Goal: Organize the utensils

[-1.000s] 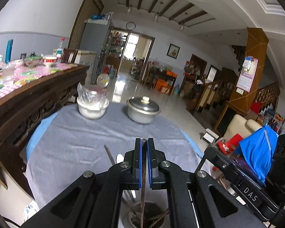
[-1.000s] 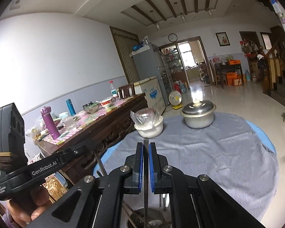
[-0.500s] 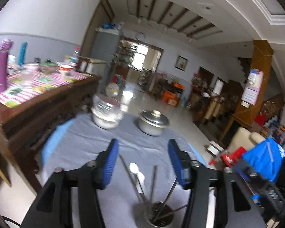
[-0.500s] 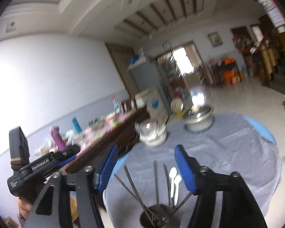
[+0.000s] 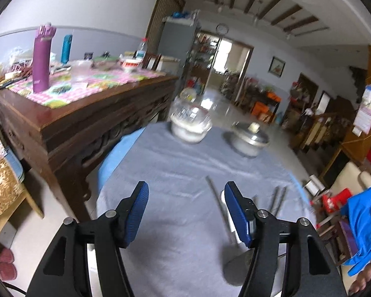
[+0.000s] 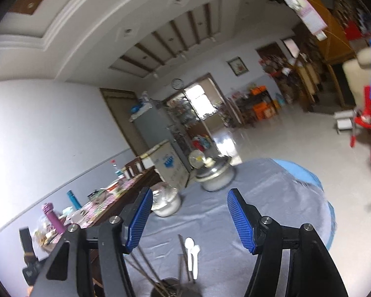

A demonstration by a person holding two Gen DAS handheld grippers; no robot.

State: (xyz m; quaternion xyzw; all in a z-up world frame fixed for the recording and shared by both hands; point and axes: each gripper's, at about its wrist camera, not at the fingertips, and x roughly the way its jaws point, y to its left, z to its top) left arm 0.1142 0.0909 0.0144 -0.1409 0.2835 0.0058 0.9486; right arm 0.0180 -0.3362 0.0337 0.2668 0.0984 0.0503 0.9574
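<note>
A metal utensil cup [image 6: 173,285] stands on the grey tablecloth [image 6: 272,205] at the near edge, holding several metal chopsticks [image 6: 146,264] and two white spoons [image 6: 193,255]. My right gripper [image 6: 190,220] hangs above and just behind the cup, open, with nothing between its blue pads. In the left wrist view the cup [image 5: 237,267] is half hidden behind the right finger, and chopsticks [image 5: 216,203] lean out of it. My left gripper [image 5: 185,212] is left of the cup; its jaws are opening over bare cloth with nothing between them.
A white bowl under clear plastic [image 5: 190,126] and a lidded metal pot [image 5: 247,141] stand at the table's far side. A dark wooden sideboard [image 5: 74,113] with a purple bottle [image 5: 40,57] runs close on the left. A chair with blue cloth [image 5: 363,222] is on the right.
Both grippers were shut on a chopstick over the cup; both have opened and the chopsticks now stand in the cup. The left gripper swung left, the right one rolled.
</note>
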